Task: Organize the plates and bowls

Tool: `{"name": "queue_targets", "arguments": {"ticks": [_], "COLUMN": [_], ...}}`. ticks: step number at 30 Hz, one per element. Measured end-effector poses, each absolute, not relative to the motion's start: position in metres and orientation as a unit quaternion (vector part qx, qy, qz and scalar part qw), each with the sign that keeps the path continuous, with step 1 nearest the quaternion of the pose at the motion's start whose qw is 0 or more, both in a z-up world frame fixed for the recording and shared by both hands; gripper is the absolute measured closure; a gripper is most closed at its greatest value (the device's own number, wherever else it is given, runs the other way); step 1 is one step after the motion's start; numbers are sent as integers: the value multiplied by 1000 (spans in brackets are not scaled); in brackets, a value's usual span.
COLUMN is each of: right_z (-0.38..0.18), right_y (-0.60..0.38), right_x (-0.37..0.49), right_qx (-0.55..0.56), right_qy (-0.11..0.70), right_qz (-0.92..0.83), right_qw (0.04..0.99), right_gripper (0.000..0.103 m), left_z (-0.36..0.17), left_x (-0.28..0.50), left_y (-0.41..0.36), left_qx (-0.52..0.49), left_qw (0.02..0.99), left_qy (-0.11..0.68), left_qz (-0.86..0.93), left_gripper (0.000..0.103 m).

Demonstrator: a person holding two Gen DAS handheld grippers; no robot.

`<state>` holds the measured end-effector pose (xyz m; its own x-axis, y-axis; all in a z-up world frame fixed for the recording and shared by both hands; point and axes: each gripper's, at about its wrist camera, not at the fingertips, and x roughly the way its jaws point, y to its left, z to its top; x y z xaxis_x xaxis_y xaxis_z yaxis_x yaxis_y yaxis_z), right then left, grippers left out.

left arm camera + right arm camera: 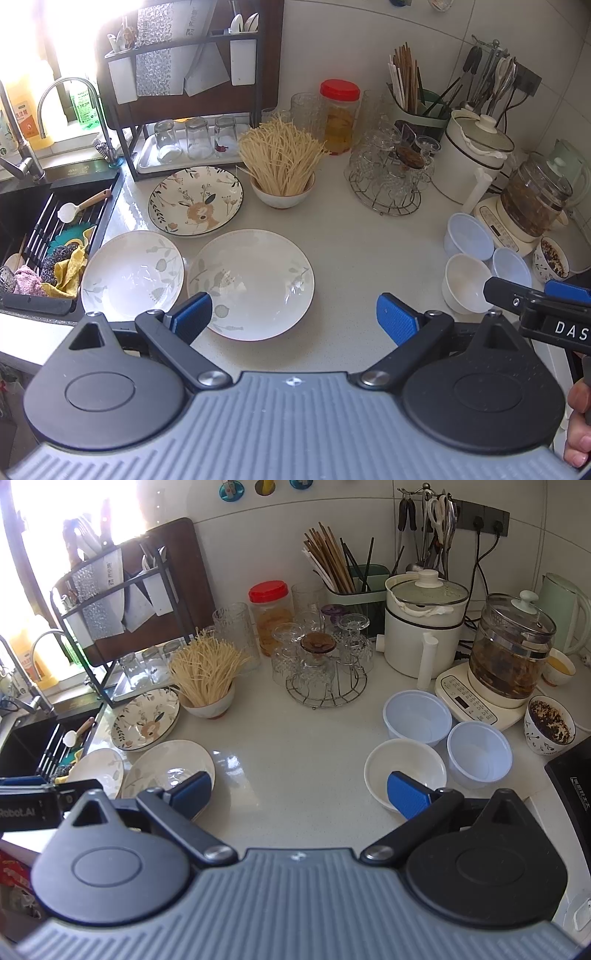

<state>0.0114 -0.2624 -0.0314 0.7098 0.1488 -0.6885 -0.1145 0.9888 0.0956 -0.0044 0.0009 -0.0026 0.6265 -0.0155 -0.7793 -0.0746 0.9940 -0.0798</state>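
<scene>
On the white counter [362,240], three plates sit by the sink: a deer-patterned plate [195,199] behind two pale leaf-patterned plates [251,282], [132,274]. Well apart to the right, a white bowl [404,768] touches two bluish bowls [417,716], [479,753]. Left tool [293,317] and right tool [299,794] hover wide apart, holding nothing.
</scene>
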Motion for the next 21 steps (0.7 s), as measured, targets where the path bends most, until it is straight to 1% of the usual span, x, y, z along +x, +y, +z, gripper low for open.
{"name": "queue_targets", "arguments": {"ticks": [21], "right_z": [-34], "right_y": [-262], "right_x": [9], "right_qx": [18], "right_qy": [376], "right_qz": [72], "right_qw": [924], "right_gripper": [0], "left_z": [-5], "left_x": [-5], "left_y": [1], "left_qx": [-49], "left_qw": [900], "left_qy": [433], "left_qz": [17], "left_gripper": [5]}}
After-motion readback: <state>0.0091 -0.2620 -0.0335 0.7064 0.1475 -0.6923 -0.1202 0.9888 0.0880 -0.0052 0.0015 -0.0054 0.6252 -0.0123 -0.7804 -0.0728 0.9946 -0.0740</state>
